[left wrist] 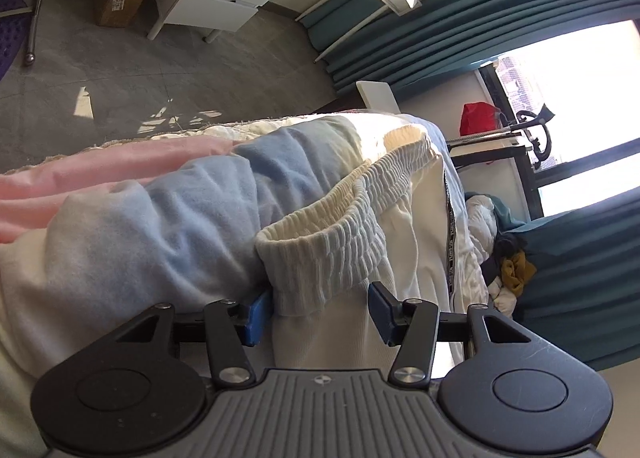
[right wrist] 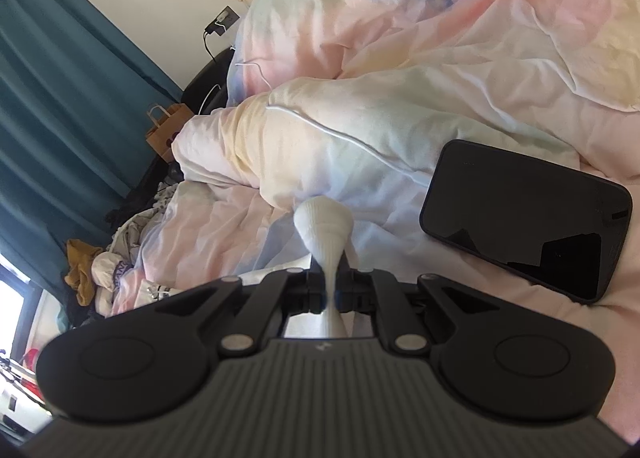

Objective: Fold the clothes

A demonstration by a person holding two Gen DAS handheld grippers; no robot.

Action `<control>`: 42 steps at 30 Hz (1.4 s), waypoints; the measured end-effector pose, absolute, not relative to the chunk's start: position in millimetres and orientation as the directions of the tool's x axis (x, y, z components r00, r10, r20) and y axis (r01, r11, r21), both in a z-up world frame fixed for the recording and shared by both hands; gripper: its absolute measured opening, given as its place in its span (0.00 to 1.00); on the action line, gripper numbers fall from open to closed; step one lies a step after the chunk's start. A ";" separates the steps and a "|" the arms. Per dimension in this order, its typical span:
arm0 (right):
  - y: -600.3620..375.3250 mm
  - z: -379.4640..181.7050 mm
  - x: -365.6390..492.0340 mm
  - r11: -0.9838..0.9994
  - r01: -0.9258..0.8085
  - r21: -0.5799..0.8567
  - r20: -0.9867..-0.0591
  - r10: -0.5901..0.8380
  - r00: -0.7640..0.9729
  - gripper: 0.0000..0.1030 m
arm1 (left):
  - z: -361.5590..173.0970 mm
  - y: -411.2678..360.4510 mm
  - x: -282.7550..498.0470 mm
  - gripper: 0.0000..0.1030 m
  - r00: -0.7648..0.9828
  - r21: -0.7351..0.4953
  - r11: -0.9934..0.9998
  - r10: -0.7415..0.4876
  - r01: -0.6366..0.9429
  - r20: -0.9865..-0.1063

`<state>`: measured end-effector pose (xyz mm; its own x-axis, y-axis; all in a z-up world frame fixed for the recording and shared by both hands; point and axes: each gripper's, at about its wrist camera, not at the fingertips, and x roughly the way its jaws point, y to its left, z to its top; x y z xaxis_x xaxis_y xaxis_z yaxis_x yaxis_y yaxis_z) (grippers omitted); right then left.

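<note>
Cloth first: we hold a pair of white cotton trousers with a ribbed elastic waistband [left wrist: 320, 234] above the pastel pink, blue and cream duvet [left wrist: 160, 218] on the bed. We judge the garment is being held up at two points so it can hang straight before a fold.

Our left gripper [left wrist: 320, 310] has its blue pads [left wrist: 256, 316] spread, the gathered waistband corner sitting between them; the left pad touches the fabric, the right pad stands apart, so no real pinch is made yet.

Our right gripper [right wrist: 331, 290] is pressed together on a narrow neck of the white cloth [right wrist: 326, 230], which flares out just beyond the fingertips.

A black smartphone [right wrist: 528, 222] lies screen-up on the duvet, near the right gripper and clear of the cloth.
</note>
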<state>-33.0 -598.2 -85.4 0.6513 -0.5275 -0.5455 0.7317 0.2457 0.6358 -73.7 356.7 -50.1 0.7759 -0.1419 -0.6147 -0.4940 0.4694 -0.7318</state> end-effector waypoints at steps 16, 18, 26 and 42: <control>-601.5 -43.8 -62.1 0.323 0.620 0.715 -0.402 -0.535 0.743 0.07 | 30.5 369.3 -132.7 0.15 0.912 -0.850 0.388 -0.052 -0.357 -0.407; -607.3 -38.8 -66.3 0.337 0.605 0.721 -0.392 -0.522 0.758 0.07 | 34.3 375.0 -126.5 0.15 0.910 -0.853 0.380 -0.062 -0.358 -0.410; -612.4 -1.5 7.6 0.418 0.592 0.689 -0.402 -0.459 0.792 0.07 | 52.1 388.7 -50.1 0.15 0.897 -0.861 0.333 -0.084 -0.385 -0.433; -595.0 -41.9 293.3 0.564 0.644 0.517 -0.475 -0.436 0.764 0.07 | 13.2 376.3 245.7 0.15 0.803 -0.691 0.499 0.016 -0.523 -0.596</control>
